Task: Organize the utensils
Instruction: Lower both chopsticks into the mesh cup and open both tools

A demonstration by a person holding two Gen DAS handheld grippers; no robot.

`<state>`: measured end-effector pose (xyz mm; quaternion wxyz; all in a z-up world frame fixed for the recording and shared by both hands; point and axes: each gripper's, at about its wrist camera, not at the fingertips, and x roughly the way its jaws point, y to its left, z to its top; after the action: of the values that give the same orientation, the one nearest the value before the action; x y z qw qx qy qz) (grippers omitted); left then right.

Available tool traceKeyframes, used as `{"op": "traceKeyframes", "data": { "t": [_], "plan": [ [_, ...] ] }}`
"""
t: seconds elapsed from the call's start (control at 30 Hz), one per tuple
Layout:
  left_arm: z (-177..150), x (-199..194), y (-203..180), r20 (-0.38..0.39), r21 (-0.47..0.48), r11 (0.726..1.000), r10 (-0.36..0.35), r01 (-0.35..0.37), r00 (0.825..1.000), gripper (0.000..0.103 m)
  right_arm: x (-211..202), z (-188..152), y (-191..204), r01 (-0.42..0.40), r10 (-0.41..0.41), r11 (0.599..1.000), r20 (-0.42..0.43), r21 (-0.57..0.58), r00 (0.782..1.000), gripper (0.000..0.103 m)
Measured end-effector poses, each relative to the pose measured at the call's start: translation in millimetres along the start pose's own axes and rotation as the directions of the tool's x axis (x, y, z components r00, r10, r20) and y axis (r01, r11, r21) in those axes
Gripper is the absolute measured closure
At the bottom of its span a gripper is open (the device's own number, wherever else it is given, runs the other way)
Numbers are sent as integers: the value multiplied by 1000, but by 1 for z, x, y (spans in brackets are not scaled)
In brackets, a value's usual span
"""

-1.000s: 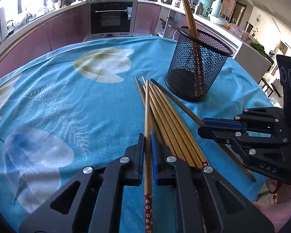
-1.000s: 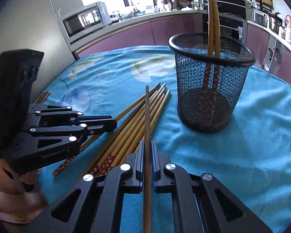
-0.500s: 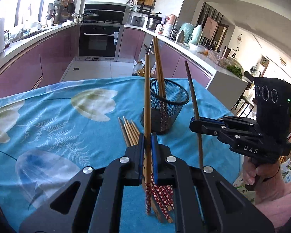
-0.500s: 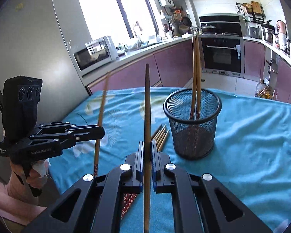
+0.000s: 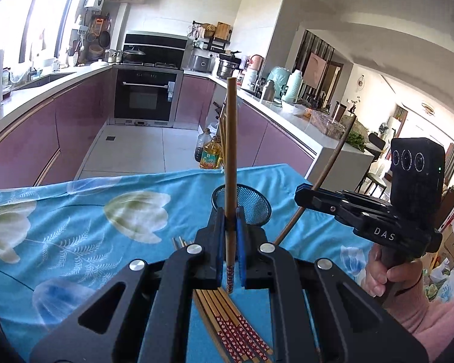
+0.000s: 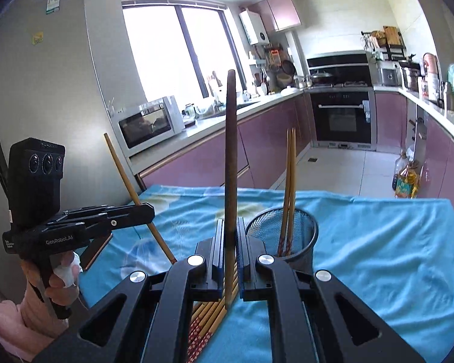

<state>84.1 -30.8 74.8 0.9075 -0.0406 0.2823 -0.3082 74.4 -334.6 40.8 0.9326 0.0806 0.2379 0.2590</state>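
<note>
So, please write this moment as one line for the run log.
left gripper: shut on light chopstick | right gripper: shut on dark chopstick | mesh holder: two chopsticks inside | pile on cloth

Left gripper [image 5: 229, 243] clamped a light chopstick [image 5: 230, 163] upright — mesh cup [image 5: 254, 204] behind, loose chopsticks [image 5: 236, 326] on blue cloth [image 5: 75, 230].

Bright daylight floods from the overexposed window [image 6: 178, 57]; fisheye edges curve and darken; focus stays sharp.
</note>
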Motion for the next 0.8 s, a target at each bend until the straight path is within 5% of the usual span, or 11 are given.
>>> {"op": "traceKeyframes", "data": {
  "t": [0.43, 0.8],
  "plan": [
    [65, 16, -26, 104, 39, 999, 9, -13, 995, 95, -17, 52, -14, 60, -56, 998, 135, -26, 989, 97],
    [60, 72, -33, -26, 81, 995, 63, -61, 998, 95, 24, 42, -29, 110, -111, 993, -5, -35, 994, 97]
  ]
}}
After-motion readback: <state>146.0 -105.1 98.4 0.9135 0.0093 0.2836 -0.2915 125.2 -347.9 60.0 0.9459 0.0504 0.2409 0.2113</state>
